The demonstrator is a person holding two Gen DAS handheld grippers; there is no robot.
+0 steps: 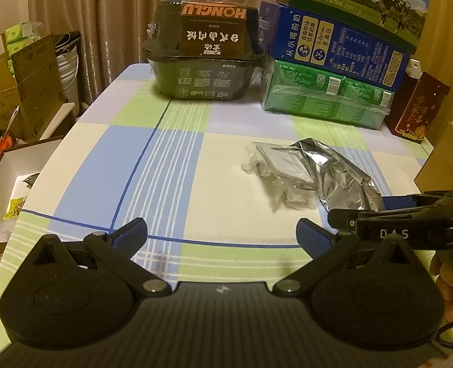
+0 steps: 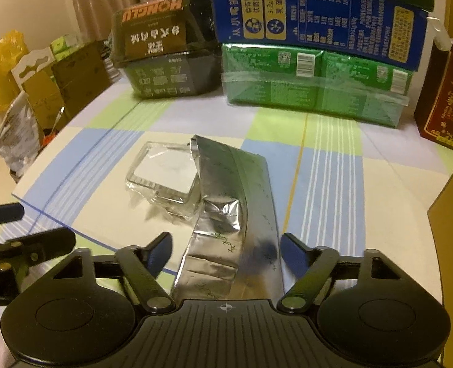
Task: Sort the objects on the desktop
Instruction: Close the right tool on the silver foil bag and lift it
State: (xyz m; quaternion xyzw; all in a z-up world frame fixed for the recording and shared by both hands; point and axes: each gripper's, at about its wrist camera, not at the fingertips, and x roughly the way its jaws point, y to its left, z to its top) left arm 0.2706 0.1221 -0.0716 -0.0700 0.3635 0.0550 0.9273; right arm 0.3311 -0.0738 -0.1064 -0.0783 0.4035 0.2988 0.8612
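Item: crumpled silver foil pouch (image 2: 232,214), lying mid-bench on the checked cloth, touching a clear plastic tray (image 2: 165,178). Your right gripper (image 2: 226,245) was spread wide, straddling the pouch's near end; left gripper (image 1: 222,233) released, empty. Step judged: approach. Next: lower, close.

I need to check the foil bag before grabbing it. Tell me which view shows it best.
The right wrist view. The foil bag lies straight ahead, nearly whole, its near end between the open right gripper fingers. In the left wrist view the foil bag sits off to the right, crumpled, partly behind the plastic tray.
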